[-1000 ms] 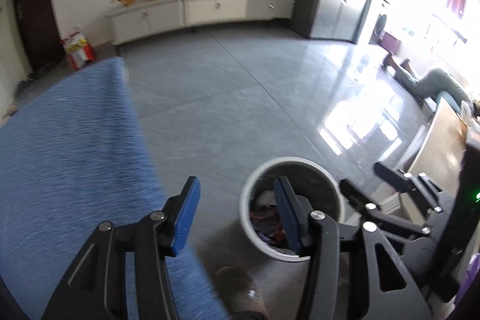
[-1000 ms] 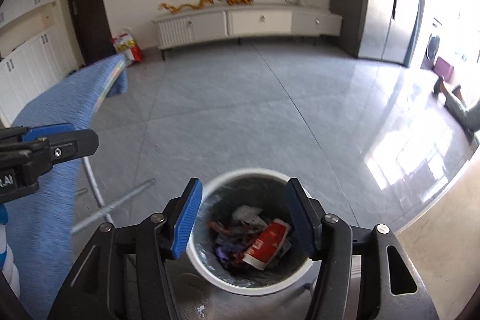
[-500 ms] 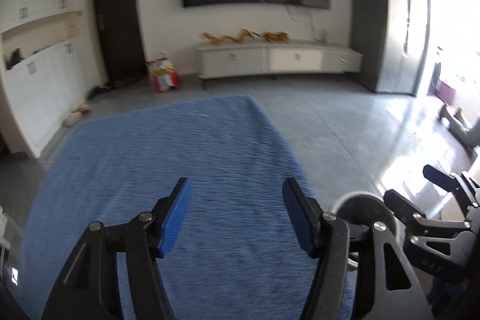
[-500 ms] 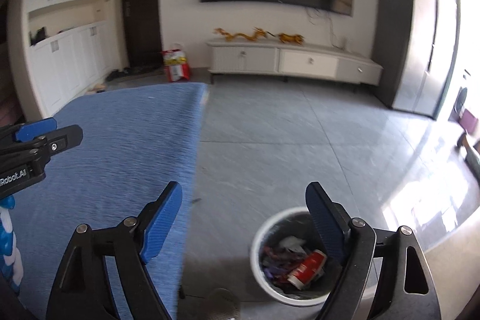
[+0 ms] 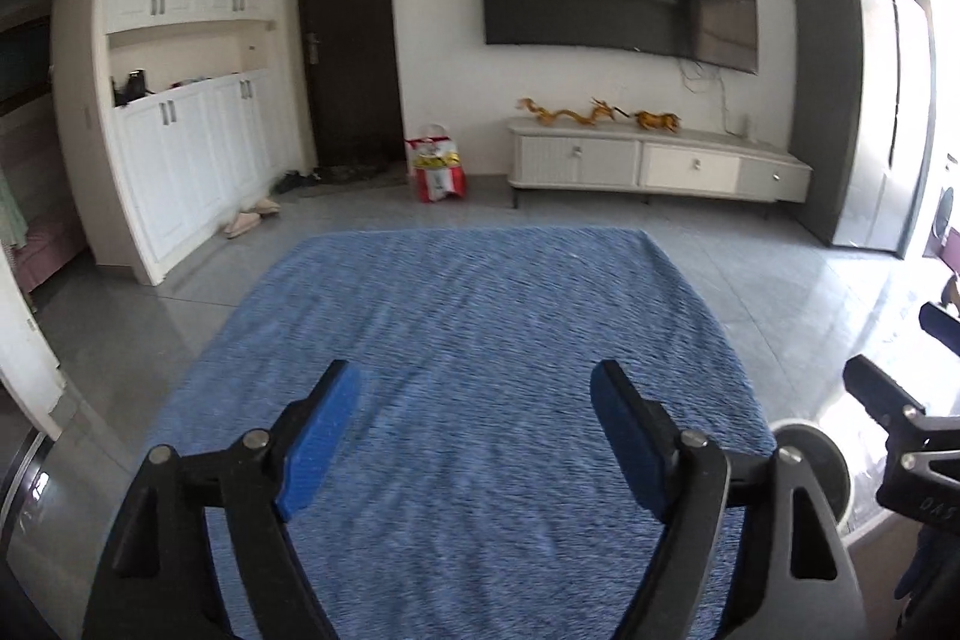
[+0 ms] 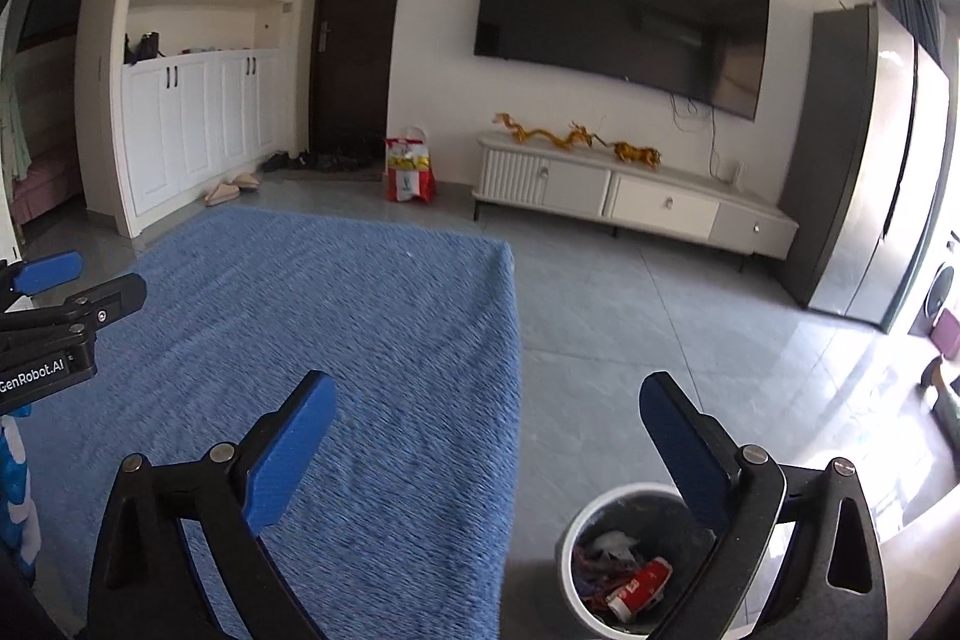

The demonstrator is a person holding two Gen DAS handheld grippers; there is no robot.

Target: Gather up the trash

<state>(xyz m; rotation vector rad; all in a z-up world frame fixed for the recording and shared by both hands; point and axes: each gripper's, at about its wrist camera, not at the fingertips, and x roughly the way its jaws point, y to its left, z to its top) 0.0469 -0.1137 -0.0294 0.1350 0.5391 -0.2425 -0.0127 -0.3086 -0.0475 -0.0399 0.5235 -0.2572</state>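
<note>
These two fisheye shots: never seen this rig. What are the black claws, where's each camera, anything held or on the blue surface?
No robot arm: a person carries a handheld two-finger gripper in each hand, with a camera looking forward along its fingers. One picture is from the left gripper, the other from the right gripper. Both have just been opening their jaws, and nothing is between them. The blue cloth surface below shows nothing lying on it. Down on the floor at the right, the white trash bin holds wrappers and a red can.
</note>
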